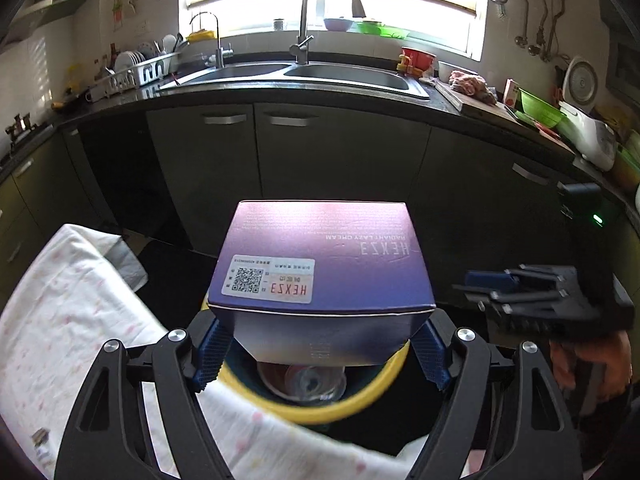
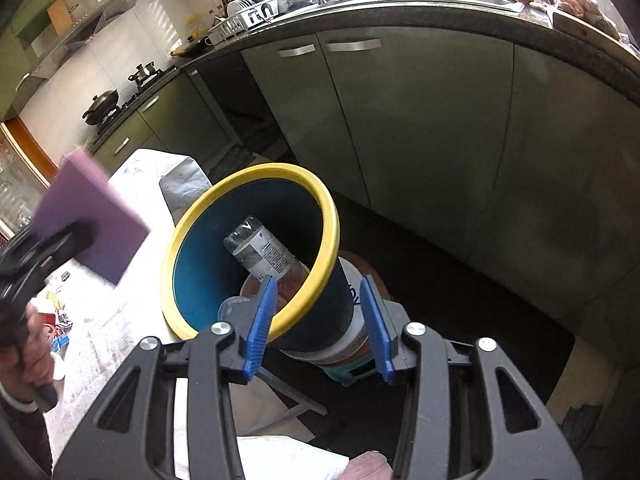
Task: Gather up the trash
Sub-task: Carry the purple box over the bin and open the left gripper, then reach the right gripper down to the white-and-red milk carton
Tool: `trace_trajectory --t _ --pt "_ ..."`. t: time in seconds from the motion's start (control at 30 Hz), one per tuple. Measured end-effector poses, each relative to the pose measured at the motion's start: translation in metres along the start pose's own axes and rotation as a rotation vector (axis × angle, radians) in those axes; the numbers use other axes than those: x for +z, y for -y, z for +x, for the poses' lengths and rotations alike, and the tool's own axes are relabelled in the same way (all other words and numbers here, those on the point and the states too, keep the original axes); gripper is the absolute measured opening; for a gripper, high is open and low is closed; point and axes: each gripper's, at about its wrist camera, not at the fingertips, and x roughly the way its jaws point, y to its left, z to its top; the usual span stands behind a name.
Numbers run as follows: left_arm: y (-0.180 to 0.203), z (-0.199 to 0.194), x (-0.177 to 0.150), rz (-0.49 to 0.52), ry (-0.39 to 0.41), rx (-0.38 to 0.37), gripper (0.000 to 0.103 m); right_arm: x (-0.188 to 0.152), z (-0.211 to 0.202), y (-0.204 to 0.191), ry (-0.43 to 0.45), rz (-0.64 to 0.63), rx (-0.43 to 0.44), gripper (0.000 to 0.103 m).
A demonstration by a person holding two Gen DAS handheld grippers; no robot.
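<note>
Along the back wall runs the dark counter [image 1: 460, 100], with a double sink [image 1: 304, 74] under the window, a dish rack [image 1: 136, 72] toward its left end and a green colander [image 1: 538, 110] toward its right end. Green cabinet doors [image 2: 420, 120] fill the space below it. Nearer the cameras, a white cloth [image 1: 60, 300] with small pink marks covers a surface at the left. Just beside the edge of that cloth is a bin [image 2: 320, 220] with a yellow rim and blue inside, tilted in the right wrist view so its mouth faces the camera. Inside it lie a clear bottle [image 2: 260, 248] with a grey label and a plastic cup [image 1: 304, 380]. The right claw [image 2: 322, 320] stands fairly wide, one blue finger inside the rim and the other outside the dark wall of the bin; whether the fingers press on the wall cannot be told. The left claw [image 1: 320, 352] is clamped on a purple box [image 1: 324, 264], held directly over the mouth of the bin, its white sticker facing up.
</note>
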Motion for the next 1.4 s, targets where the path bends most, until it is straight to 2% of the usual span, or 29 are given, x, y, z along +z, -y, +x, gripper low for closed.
trace_trajectory --t 0.03,0.1,0.17,0.23,0.43,0.57,0.67,0.8,0.87,0.97,1.13,1.4 --pt "-0.001 0.007 0.003 -0.008 -0.001 0.005 0.083 0.001 -0.001 0.000 0.002 -0.001 -0.003 0.045" --pt "-0.003 0.014 0.008 -0.025 0.009 0.015 0.084 0.001 -0.004 -0.002 0.006 -0.006 -0.008 0.045" --pt "-0.006 0.006 0.011 -0.053 0.028 0.014 0.086 0.001 -0.006 -0.004 0.013 -0.014 -0.014 0.045" --pt "-0.010 -0.012 0.008 -0.066 0.059 0.025 0.091 0.000 -0.008 -0.004 0.017 -0.017 -0.014 0.045" --pt "-0.019 -0.090 -0.022 -0.066 0.130 0.133 0.093 -0.004 -0.006 -0.021 0.003 -0.047 0.006 0.046" --pt "-0.034 -0.146 -0.056 -0.124 0.159 0.188 0.097 -0.005 -0.006 -0.038 -0.006 -0.081 0.019 0.047" --pt "-0.050 -0.191 -0.094 -0.195 0.192 0.249 0.098 -0.007 -0.006 -0.053 -0.012 -0.115 0.033 0.047" --pt "-0.069 -0.237 -0.149 -0.287 0.197 0.324 0.098 -0.011 -0.005 -0.080 -0.028 -0.176 0.056 0.049" --pt "-0.077 -0.257 -0.182 -0.328 0.181 0.403 0.098 -0.015 -0.002 -0.099 -0.043 -0.218 0.069 0.050" --pt "-0.085 -0.280 -0.221 -0.374 0.150 0.506 0.098 -0.021 0.005 -0.126 -0.070 -0.274 0.094 0.050" --pt "-0.089 -0.309 -0.267 -0.415 0.142 0.604 0.098 -0.034 0.013 -0.185 -0.124 -0.399 0.169 0.050" --pt "-0.094 -0.324 -0.302 -0.441 0.152 0.638 0.098 -0.061 0.020 -0.276 -0.196 -0.591 0.269 0.050"
